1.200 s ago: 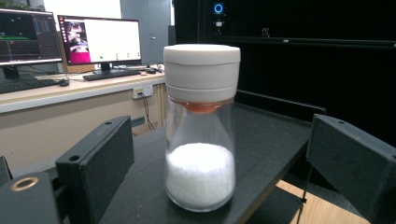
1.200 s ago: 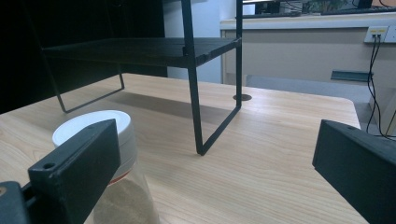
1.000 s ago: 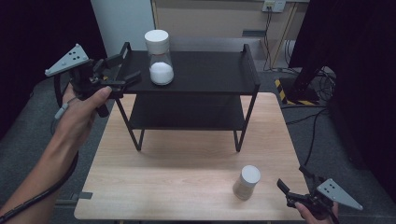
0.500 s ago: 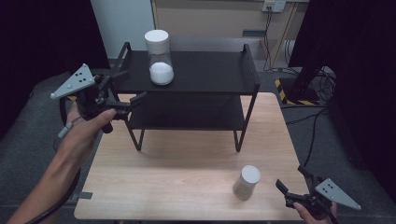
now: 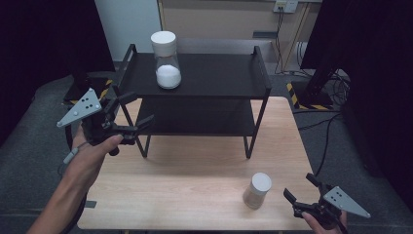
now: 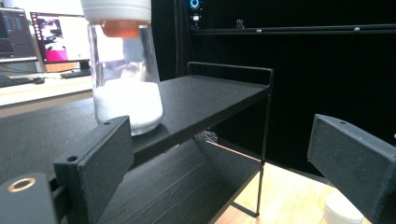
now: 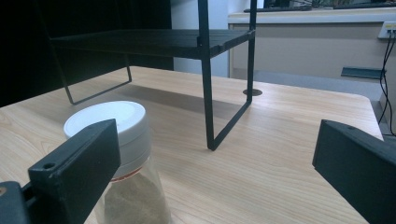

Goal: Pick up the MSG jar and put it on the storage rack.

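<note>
- Your left gripper (image 5: 131,114) sits at the rack's (image 5: 204,75) left end, jaws spread wide, nothing between them; it's level with the gap between the two shelves
- Salt jar (image 5: 167,59) stands upright on the top shelf, left part, white lid on; well clear of your left jaws
- Your right gripper (image 5: 298,191) is low at the table's (image 5: 195,165) front right corner, jaws wide apart, empty
- Brown-spice jar (image 5: 257,190) upright on the table just beside the right gripper, not touching
</note>
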Action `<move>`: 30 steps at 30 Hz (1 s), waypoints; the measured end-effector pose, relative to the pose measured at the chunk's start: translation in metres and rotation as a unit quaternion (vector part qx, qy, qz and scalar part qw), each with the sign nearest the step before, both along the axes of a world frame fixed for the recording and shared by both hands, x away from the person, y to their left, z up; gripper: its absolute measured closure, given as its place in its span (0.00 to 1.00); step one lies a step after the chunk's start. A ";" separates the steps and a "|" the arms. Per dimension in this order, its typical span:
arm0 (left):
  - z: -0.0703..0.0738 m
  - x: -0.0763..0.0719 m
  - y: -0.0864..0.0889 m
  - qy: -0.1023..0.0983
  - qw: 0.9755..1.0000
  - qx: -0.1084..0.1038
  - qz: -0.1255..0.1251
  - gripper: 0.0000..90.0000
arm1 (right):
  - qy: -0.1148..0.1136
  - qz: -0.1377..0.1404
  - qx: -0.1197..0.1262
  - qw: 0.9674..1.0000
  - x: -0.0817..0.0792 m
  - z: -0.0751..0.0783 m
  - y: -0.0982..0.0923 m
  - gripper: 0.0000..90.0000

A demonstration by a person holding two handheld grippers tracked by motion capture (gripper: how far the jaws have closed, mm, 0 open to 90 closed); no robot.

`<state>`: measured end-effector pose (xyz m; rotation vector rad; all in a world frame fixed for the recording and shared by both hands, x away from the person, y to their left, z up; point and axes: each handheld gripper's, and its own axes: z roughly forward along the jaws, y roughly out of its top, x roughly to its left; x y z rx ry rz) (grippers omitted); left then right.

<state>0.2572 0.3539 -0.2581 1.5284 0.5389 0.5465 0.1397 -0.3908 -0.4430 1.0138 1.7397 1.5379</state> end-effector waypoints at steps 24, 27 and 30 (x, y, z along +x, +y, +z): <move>-0.062 -0.020 -0.001 0.028 0.999 0.005 0.035 0.06 | -0.002 -0.006 0.002 1.000 -0.002 0.001 -0.003 0.02; -0.069 -0.024 -0.001 0.028 0.999 0.006 0.038 0.06 | -0.002 -0.007 0.001 1.000 -0.002 0.001 -0.003 0.02; -0.078 -0.029 -0.003 0.028 0.998 0.010 0.047 0.06 | -0.002 -0.008 0.000 1.000 -0.002 0.001 -0.004 0.02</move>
